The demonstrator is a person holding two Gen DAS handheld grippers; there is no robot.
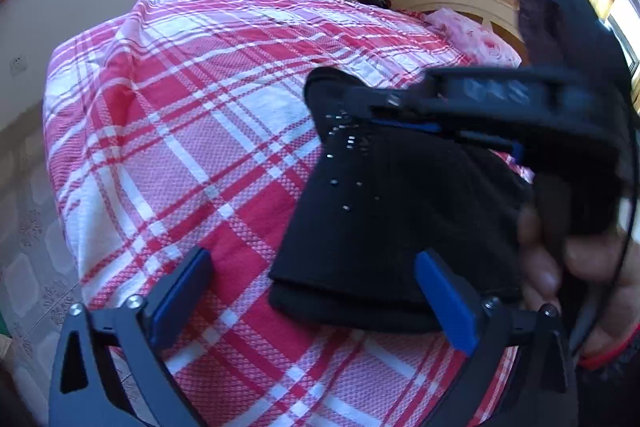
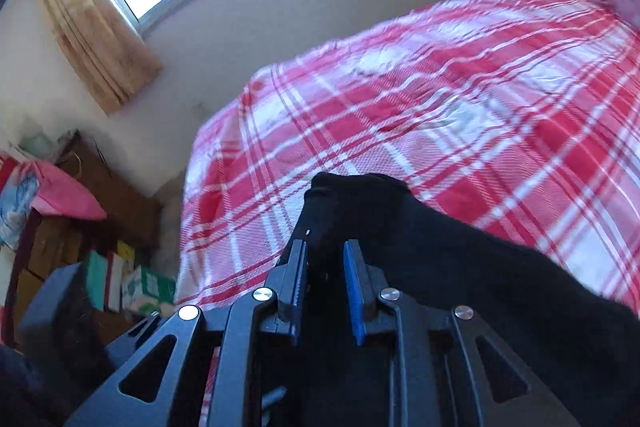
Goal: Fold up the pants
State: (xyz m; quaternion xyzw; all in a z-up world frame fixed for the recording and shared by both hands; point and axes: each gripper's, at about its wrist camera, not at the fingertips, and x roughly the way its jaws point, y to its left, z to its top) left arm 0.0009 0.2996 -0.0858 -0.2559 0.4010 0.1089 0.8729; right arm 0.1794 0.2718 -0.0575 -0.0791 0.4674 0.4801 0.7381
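Observation:
The black pants (image 1: pixel 384 219) lie folded into a thick stack on the red and white plaid bed cover (image 1: pixel 192 131). My left gripper (image 1: pixel 320 291) is open and empty, its blue pads either side of the stack's near left corner. My right gripper (image 1: pixel 384 107) reaches over the stack from the right. In the right wrist view my right gripper (image 2: pixel 326 259) is shut on a raised fold of the pants (image 2: pixel 460 267), held a little above the bed cover (image 2: pixel 440 99).
A pink pillow (image 1: pixel 480 35) and a wooden headboard (image 1: pixel 452 1) lie at the bed's far end. A window with curtains (image 2: pixel 96 39), boxes (image 2: pixel 140 283) and a pink bag (image 2: pixel 60 195) stand beyond the bed's left side. Tiled floor (image 1: pixel 28 247) lies left of the bed.

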